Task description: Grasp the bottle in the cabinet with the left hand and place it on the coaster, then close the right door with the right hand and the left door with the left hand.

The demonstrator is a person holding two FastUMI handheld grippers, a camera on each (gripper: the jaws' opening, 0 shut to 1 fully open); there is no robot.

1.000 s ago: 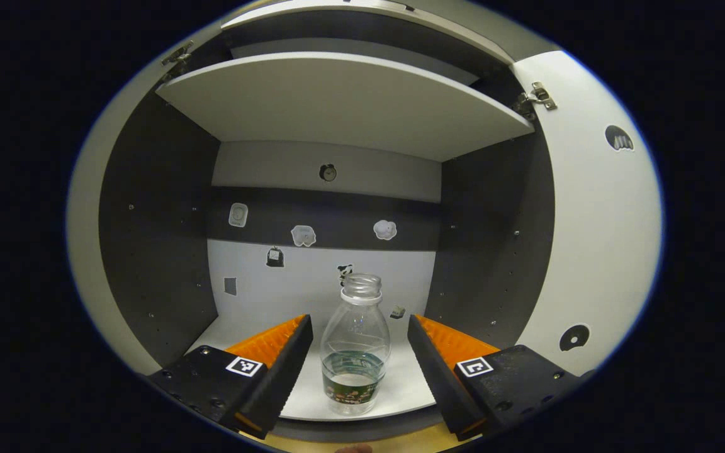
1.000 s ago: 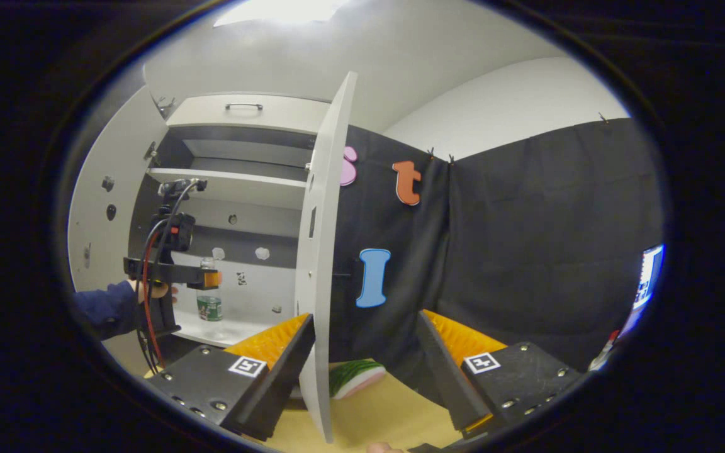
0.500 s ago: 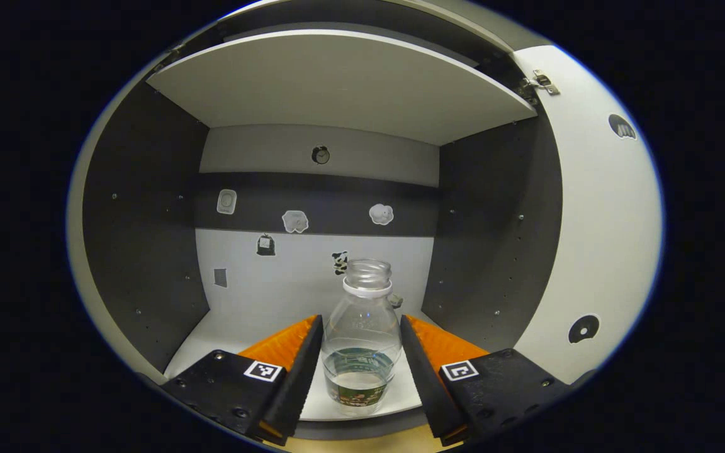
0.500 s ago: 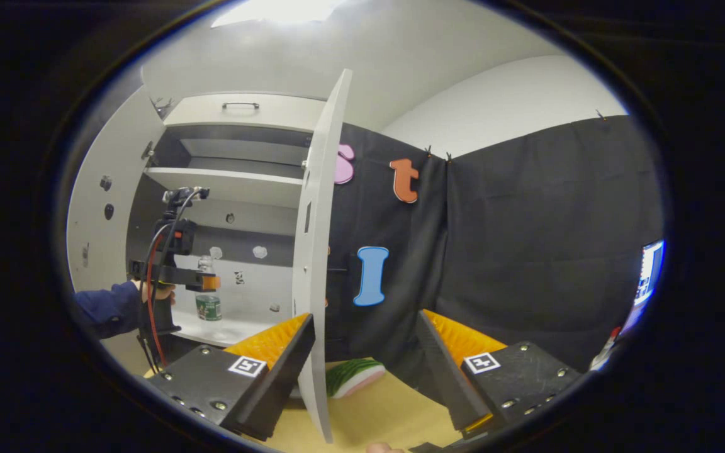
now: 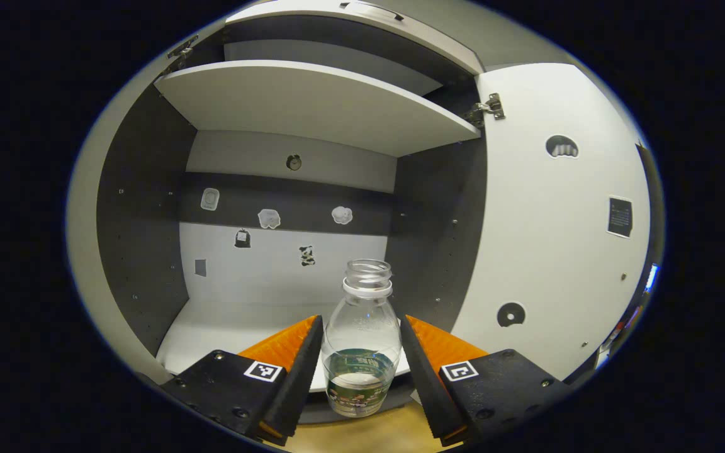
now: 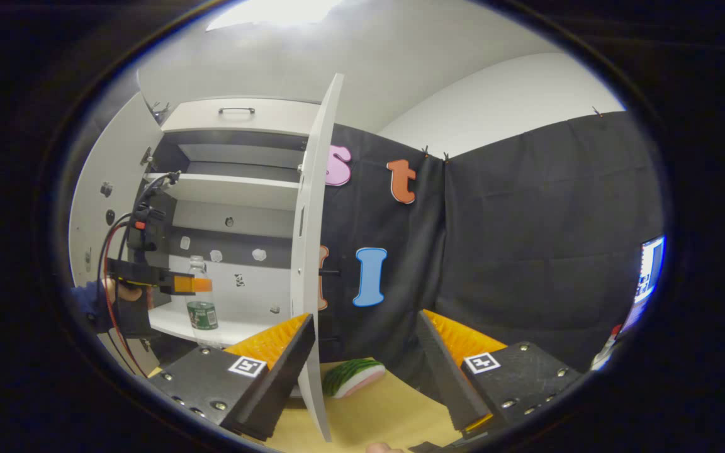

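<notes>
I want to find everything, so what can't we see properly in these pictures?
- Bottle label: too small, left gripper view.
- Cabinet top shelf: hidden behind the shelf board, left gripper view.
- Watermelon slice: partly behind the right door, right gripper view.

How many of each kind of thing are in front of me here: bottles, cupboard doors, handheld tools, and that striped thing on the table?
Bottle: 1
Cupboard doors, both open: 2, the left door and the right door
Handheld tools: 2, the left tool and the right tool
Watermelon-slice piece: 1
Total: 6
</notes>
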